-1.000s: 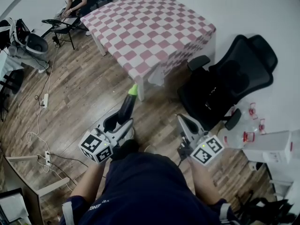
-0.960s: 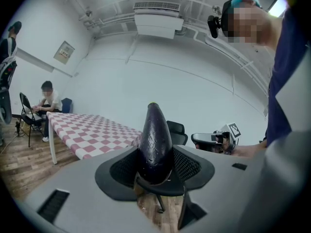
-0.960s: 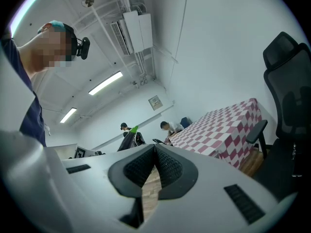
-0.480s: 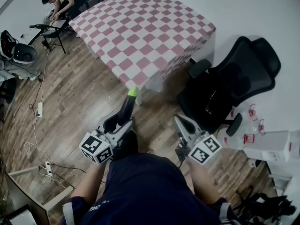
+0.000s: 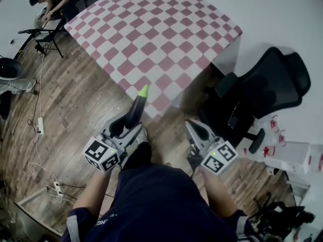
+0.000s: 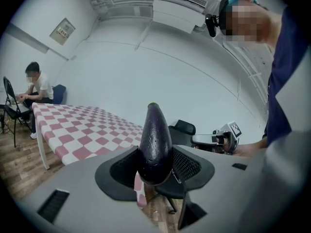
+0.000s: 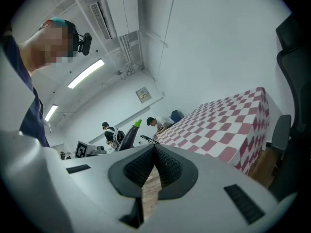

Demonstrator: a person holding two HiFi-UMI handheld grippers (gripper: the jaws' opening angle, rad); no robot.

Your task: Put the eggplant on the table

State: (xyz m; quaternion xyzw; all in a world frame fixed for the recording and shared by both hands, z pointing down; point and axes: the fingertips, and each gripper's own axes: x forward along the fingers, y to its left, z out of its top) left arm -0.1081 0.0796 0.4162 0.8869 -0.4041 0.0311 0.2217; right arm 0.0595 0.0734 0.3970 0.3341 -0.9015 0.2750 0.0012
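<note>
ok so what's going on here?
A person holds a gripper in each hand, facing the table with the pink-and-white checked cloth. The left gripper is shut on a dark purple eggplant with a green stem, which points toward the table's near corner. The eggplant is held in the air, not yet set down. The right gripper is shut and empty.

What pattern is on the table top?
The table has a pink-and-white checked cloth, clearest in the head view.
</note>
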